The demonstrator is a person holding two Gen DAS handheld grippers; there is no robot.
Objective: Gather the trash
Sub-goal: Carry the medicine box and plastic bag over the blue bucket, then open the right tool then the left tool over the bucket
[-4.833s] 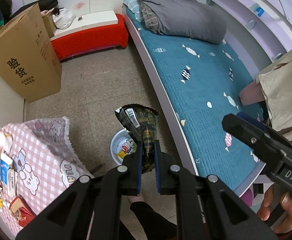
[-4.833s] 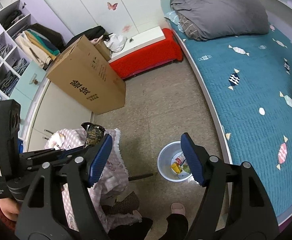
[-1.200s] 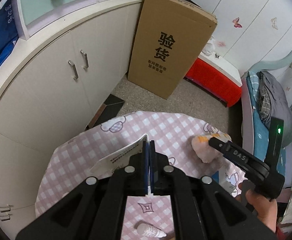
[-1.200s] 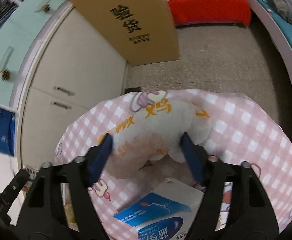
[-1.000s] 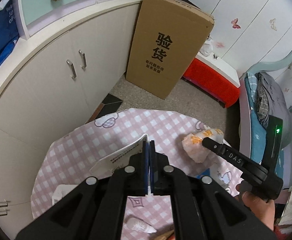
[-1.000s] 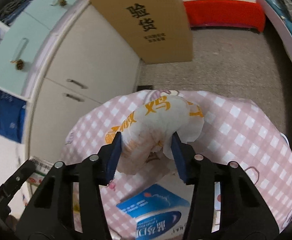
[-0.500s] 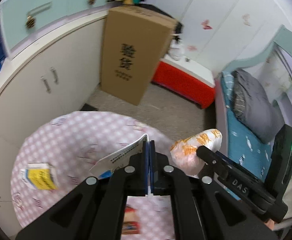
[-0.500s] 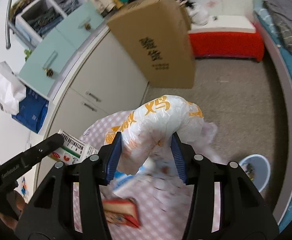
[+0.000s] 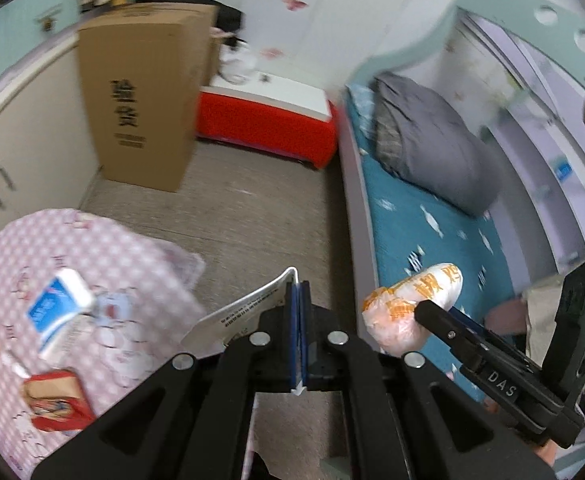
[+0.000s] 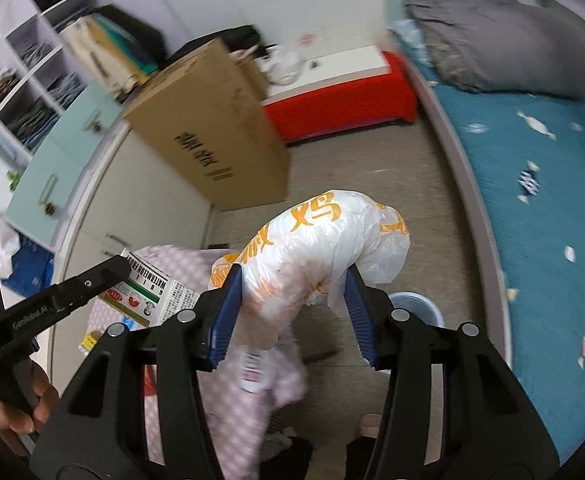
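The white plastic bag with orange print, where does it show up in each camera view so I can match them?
Left wrist: white plastic bag sits right of centre, in the right gripper, over the bed edge.
Right wrist: the bag fills the centre, between the blue pads.
Shared landmark: cardboard box.

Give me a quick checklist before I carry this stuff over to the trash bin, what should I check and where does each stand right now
1. Left tongs clamped flat on the small carton: ok.
2. Right tongs holding the white plastic bag: jaws opening slightly, bag between them: cannot tell if secure.
3. Trash bin in sight: ok, its rim shows behind the bag.
4. Room inside the bin: cannot tell, bag hides it.
5. Floor path beside the bed clear: ok.
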